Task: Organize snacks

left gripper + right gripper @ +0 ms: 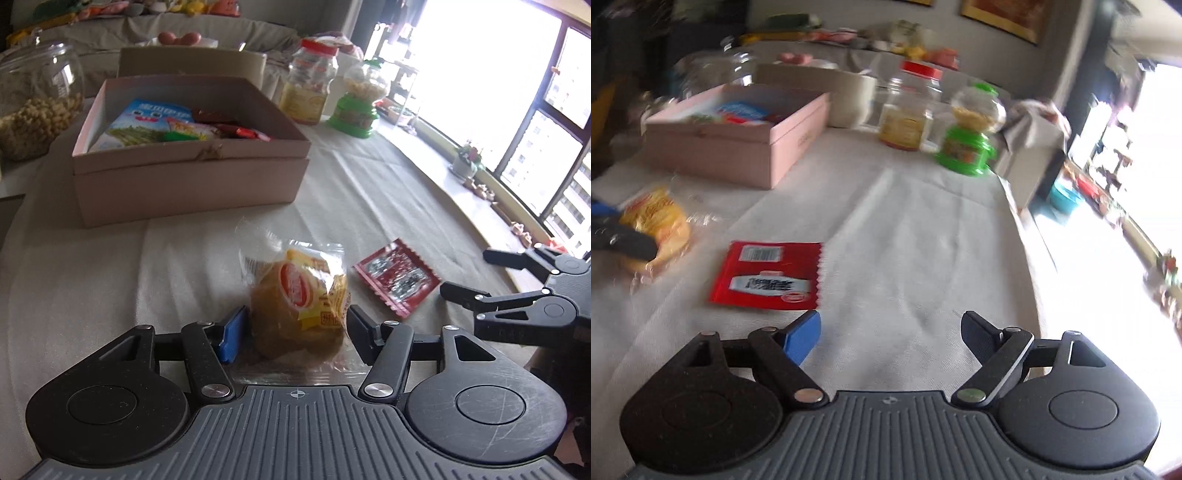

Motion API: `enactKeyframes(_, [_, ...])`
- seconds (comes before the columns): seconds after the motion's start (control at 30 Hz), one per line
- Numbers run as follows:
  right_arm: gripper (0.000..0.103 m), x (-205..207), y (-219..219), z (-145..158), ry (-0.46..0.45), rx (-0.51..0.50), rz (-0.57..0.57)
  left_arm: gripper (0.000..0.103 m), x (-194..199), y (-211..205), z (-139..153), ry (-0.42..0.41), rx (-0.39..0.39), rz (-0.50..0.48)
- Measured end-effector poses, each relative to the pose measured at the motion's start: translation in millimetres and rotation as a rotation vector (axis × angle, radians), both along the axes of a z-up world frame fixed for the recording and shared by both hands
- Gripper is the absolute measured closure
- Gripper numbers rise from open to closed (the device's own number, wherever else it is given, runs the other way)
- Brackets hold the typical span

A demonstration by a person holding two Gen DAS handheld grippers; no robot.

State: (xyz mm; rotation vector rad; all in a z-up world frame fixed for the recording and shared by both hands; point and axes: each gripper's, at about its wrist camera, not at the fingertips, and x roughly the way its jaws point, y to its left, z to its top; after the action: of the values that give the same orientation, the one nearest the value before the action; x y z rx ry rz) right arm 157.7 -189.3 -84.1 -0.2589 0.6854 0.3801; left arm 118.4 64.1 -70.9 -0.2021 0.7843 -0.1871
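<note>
Two loose snacks left on the counter (369, 192): one cake in clear wrap (299, 306) and one red sachet (395, 280), both lying near each other in front of the pink box (192, 173), which already holds several packets. Step in hand looks like the pickup of the cake w/ the left gripper (295, 332): fingers part-open, straddling the cake, pads just beside it; can't tell if they press yet. Next move prob calls for closing gently on the soft wrap, then lift & carry to the box. Right gripper (890, 336) has fingers wide, nothing between them, red sachet just ahead-left. Behind: one red-lid jar (310, 88), one green dispenser (358, 103), one big glass jar (37, 99)
</note>
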Motion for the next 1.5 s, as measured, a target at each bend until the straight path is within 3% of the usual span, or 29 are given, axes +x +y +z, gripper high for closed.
enactKeyframes(0.13, [0.019, -1.6, 2.5, 8.7, 0.063, 0.155, 0.1, 0.039, -1.0, -3.5, 5.1, -0.021, 0.044, -0.006])
enactKeyframes(0.37, [0.019, 7.9, 53.6, -5.9, 0.068, 0.097, 0.204, 0.037, 2.5, -0.9, 1.5, 0.004, 0.04, 0.0])
enactKeyframes(0.5, [0.019, 20.2, 64.3, -11.4, 0.09, 0.114, 0.198, 0.038, 8.3, -8.3, 0.8, 0.013, 0.055, -0.015])
enactKeyframes(0.8, [0.047, 1.4, 38.5, 2.4, 0.055, 0.11, 0.187, 0.042, 17.7, -15.2, -0.6, 0.005, 0.062, -0.027])
enactKeyframes(1.03, [0.052, -13.1, 25.4, 19.3, 0.036, 0.093, 0.185, 0.045, 1.7, -18.4, 7.5, -0.006, 0.062, -0.054])
enactKeyframes(1.27, [0.052, -33.8, 14.0, 64.5, -0.063, 0.126, 0.198, 0.045, -33.8, -10.3, 35.5, -0.076, 0.03, -0.074])
enactKeyframes(1.5, [0.051, -8.0, 30.9, 152.2, -0.257, 0.221, 0.206, 0.046, -28.1, 27.3, 118.3, -0.331, 0.096, 0.034])
